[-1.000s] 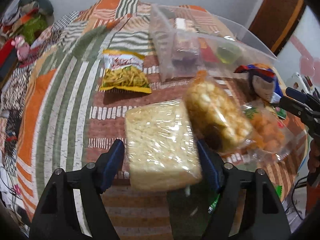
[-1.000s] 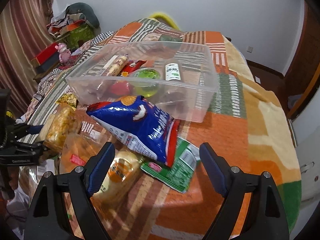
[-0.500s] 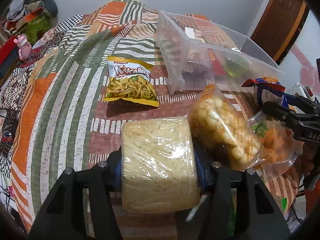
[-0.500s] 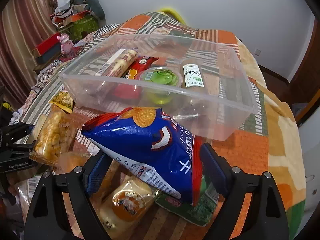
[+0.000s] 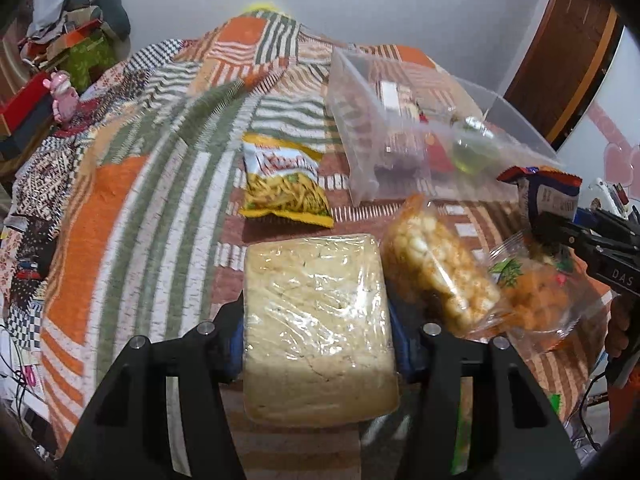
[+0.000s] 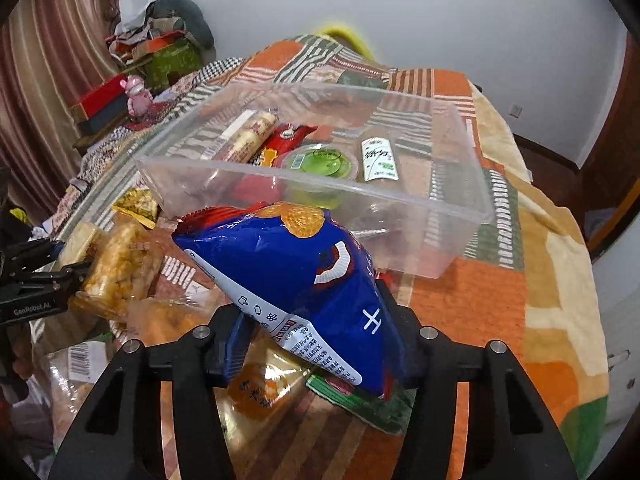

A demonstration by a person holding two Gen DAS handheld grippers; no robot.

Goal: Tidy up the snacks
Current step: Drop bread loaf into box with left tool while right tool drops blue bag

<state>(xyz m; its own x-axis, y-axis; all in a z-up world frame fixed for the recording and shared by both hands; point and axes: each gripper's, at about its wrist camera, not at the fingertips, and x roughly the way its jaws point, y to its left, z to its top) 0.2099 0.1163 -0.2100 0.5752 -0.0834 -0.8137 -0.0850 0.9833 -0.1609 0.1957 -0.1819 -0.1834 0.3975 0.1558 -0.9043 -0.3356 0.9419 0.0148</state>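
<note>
Two tools each pinch a snack above the patchwork quilted bed: the left tool clamps a pale, film-wrapped rectangular noodle block; the right tool squeezes a glossy, puffy blue foil bag just before the clear rigid plastic bin.

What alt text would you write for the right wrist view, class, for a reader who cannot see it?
The right gripper clamps a blue snack bag just before a clear plastic bin holding a green jelly cup and wrapped snacks. More packets lie on the patchwork bedspread below.
</note>
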